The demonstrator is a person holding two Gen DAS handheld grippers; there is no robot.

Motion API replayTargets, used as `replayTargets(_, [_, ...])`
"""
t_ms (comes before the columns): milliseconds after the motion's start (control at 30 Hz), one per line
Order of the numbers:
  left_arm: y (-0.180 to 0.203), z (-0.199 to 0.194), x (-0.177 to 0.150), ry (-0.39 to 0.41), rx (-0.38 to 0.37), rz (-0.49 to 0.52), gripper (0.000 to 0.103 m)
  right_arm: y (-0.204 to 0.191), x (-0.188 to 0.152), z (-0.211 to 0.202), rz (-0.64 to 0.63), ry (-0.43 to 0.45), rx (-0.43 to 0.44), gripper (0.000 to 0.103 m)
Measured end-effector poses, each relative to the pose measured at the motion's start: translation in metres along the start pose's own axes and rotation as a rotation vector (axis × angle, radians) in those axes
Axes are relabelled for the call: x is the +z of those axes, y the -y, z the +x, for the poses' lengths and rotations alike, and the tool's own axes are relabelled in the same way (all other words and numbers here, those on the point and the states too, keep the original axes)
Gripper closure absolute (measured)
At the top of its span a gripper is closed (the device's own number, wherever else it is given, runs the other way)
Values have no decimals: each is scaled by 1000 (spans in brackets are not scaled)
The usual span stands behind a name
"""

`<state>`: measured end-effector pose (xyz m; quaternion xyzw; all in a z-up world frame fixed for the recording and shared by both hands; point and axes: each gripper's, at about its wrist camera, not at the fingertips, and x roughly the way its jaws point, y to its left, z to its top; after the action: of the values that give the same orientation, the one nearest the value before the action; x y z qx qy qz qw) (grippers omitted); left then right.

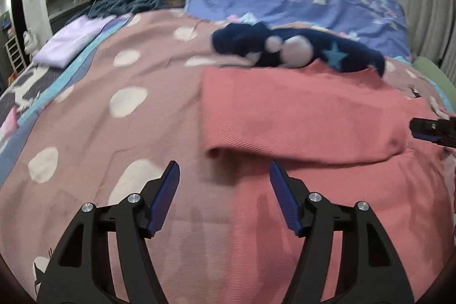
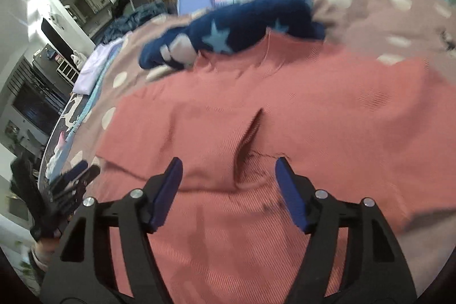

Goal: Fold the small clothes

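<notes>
A pink top (image 1: 299,118) lies flat on the bed (image 1: 114,76), on a dusty pink cover with white dots. One part of it is already folded over. In the left view you can see a doubled layer with a rounded fold edge facing the camera, and more pink cloth lies flat under it. In the right view a small slit or opening shows in the cloth near the middle, but it is too blurry to say what it is.

The left gripper (image 1: 225,175) hangs over the near edge of the pink top. Its jaws stand apart and nothing is between them. The right gripper (image 2: 228,173) is over the same top, near the slit. Its jaws stand apart too and hold nothing. The cloth lies below them, not pinched.

A dark blue piece with light blue stars (image 1: 285,47) lies bunched up just past the far edge of the pink top. It is not folded yet. A pale purple cloth (image 1: 74,39) sits far off to the left on the bed, and it looks neatly folded already.

So the job looks to be in the middle. The pink top seems to need at least one more fold, and the blue piece still waits its turn.
</notes>
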<state>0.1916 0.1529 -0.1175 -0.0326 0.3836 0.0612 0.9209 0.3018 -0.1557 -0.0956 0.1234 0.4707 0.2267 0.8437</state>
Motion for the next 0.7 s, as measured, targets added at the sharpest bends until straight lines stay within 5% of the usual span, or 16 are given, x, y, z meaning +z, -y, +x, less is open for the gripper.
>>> replayTargets(100, [-14,13,0,-42,-15,-40,37,4,7,27,63,-45,40,34])
replayTargets(167, [-17,21,2,-64,-32,-65,37,-3,11,28,41,-26,50,83])
replayTargets(200, [-18,25,5,-70,-37,-74,37,-8,14,31,18,-51,63,99])
replayTargets(367, [-11,30,14,-48,-58,-77,37,-29,23,-34,-77,123,63,99])
replayTargets(500, [-1,34,16,-51,-52,-46,31,-10,32,-80,-94,233,-26,99])
replayTargets(600, [3,42,16,-76,-29,-39,31,25,36,-65,-46,183,-153,99])
replayTargets(700, [2,43,16,-78,-28,-47,31,66,25,-35,94,69,-124,92])
